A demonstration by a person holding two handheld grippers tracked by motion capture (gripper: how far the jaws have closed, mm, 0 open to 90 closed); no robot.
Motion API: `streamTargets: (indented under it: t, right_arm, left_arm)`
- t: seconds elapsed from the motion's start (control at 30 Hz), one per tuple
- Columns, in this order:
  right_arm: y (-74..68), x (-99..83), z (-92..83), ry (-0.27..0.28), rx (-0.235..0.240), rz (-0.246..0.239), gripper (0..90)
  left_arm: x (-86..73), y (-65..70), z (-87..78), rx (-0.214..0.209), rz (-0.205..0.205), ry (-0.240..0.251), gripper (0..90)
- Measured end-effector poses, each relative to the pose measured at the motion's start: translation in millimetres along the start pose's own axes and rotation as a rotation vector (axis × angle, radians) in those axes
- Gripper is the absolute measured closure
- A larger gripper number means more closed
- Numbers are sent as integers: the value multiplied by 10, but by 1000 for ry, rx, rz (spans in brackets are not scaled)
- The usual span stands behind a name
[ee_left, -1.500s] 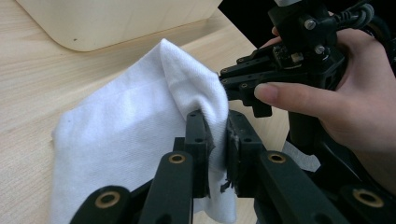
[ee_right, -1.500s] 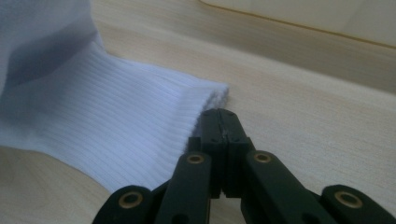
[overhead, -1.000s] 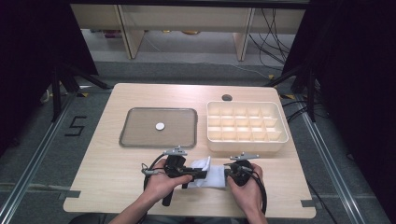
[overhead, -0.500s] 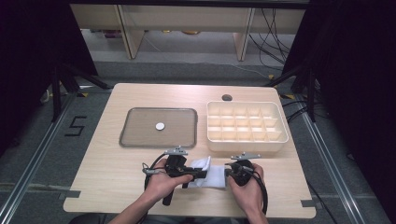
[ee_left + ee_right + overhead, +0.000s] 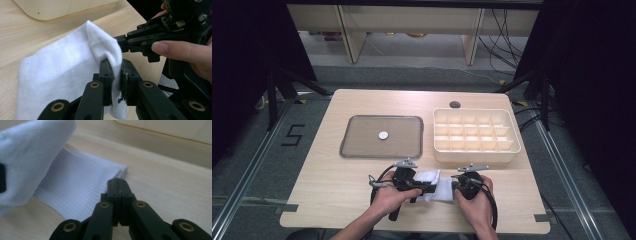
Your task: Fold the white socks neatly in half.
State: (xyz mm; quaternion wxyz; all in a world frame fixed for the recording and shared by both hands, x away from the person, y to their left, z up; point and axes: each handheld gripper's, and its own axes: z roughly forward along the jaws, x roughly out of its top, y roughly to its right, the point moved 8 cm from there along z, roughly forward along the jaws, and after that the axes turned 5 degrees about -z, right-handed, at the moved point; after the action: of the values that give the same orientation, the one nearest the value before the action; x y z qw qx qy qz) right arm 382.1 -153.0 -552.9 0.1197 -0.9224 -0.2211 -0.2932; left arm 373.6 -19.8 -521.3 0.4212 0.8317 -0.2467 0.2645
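- Two claws work one white sock (image 5: 434, 184) at the near edge of the tabletop (image 5: 337, 200), just in front of the cream compartment box (image 5: 476, 136).
- Left claw (image 5: 116, 75) has its jaws nearly closed, pinching a raised fold of the sock between its pads; the cloth peaks up out of the grip, so this hand looks to be lifting one layer to fold it over.
- Right claw (image 5: 119, 185) is fully closed at the ribbed cuff end, and I judge it is nipping the very edge of the fabric, pinning that end low on the wood as an anchor.
- Between the two grips the sock drapes, part flat on the tabletop, part bunched above it.
- Both hands sit close together, the right claw (image 5: 125, 41) reaching in right behind the fold.
- Further back, a grey tray (image 5: 357, 150) holding one small white disc (image 5: 383, 135) lies well apart from the work.
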Motion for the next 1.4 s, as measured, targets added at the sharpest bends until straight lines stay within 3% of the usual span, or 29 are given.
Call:
streamTargets:
  t: [0.13, 0.27, 0.4, 0.43, 0.47, 0.53, 0.6, 0.67, 0.83, 0.87, 1.23, 1.27, 1.4]
  right_arm:
    - [-26, 6, -1, 0, 15, 3, 900]
    - [-6, -3, 0, -10, -9, -21, 899]
    - [-22, -3, 8, -10, 1, -17, 897]
    - [-62, -6, 0, -18, 52, -23, 892]
    - [-70, -12, -2, -25, 57, -13, 891]
    - [-55, -7, 16, -15, 29, -6, 890]
    - [-81, -10, 0, -21, 44, 2, 889]
    - [-56, -15, 6, -23, 9, -9, 890]
    - [-73, -17, 8, -30, 29, -7, 886]
    - [-82, -21, -2, -42, 58, -11, 886]
    - [-105, -33, 36, -38, 53, -7, 883]
    - [-128, -30, 37, -37, 71, -15, 883]
    - [-133, -35, 56, -42, 55, -21, 877]
  left_arm:
    - [-8, -23, 34, -4, -13, 2, 798]
    - [-16, -44, 55, 6, -9, -4, 798]
    - [-12, -44, 76, 12, -10, -2, 797]
    - [-20, -48, 91, 0, -8, -15, 797]
    - [-22, -52, 100, 14, -11, -10, 797]
    - [-28, -55, 108, 1, -9, -22, 797]
    - [-22, -67, 112, 17, -9, -13, 797]
    - [-22, -82, 109, 20, -12, -18, 797]
    - [-28, -108, 107, 18, -10, -17, 796]
    - [-31, -106, 110, 18, -12, -16, 796]
    - [-47, -117, 149, 30, -14, -26, 795]
    - [-48, -122, 152, 25, -12, -29, 794]
    - [-64, -152, 170, 36, -17, -32, 793]
